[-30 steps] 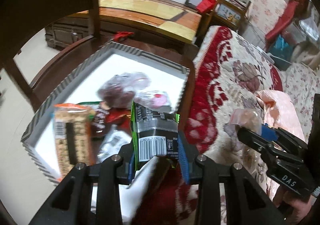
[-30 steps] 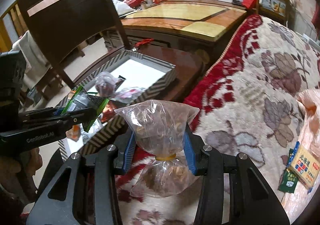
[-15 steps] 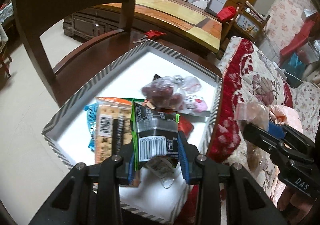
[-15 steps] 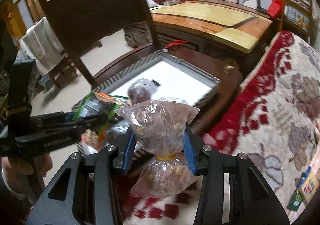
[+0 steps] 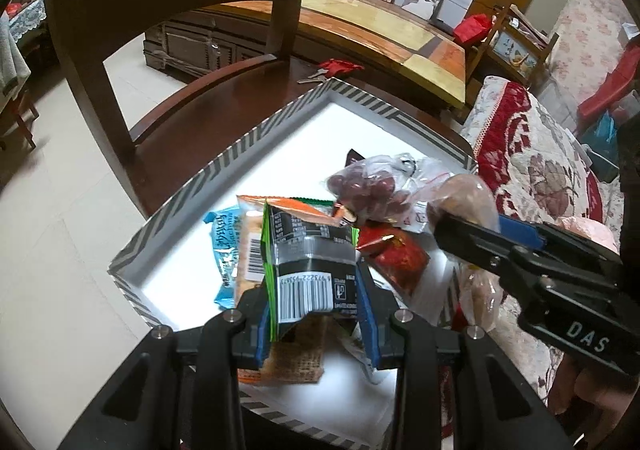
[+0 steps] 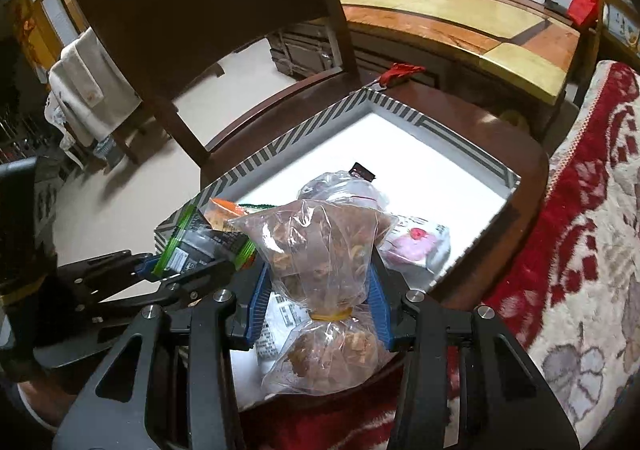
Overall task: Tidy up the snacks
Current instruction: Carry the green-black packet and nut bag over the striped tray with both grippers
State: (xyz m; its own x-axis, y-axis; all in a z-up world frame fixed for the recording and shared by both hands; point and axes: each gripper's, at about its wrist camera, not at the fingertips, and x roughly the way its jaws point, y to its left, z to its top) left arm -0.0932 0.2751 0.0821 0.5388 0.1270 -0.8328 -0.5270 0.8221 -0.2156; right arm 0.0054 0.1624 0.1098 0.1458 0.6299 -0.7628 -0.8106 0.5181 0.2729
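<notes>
Left gripper: black angular frame, blue pads, silver screws along the arms. Right gripper matches it, with white "DAS" lettering on its side.

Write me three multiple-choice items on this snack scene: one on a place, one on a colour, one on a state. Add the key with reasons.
1. Where does the striped box stand?
A. on a dark wooden chair seat
B. on the floor
C. on the flowered blanket

2. What colour is the band round the neck of the clear bag?
A. blue
B. yellow
C. red

3. What is the left hand-held gripper doing?
A. standing open and empty
B. clamping a red packet
C. clamping a black packet with green edges

Key:
1 A, the chair seat shows all round the box.
2 B, a yellow band pinches the bag in the right hand-held gripper.
3 C, its blue pads press both sides of the black packet.
</notes>
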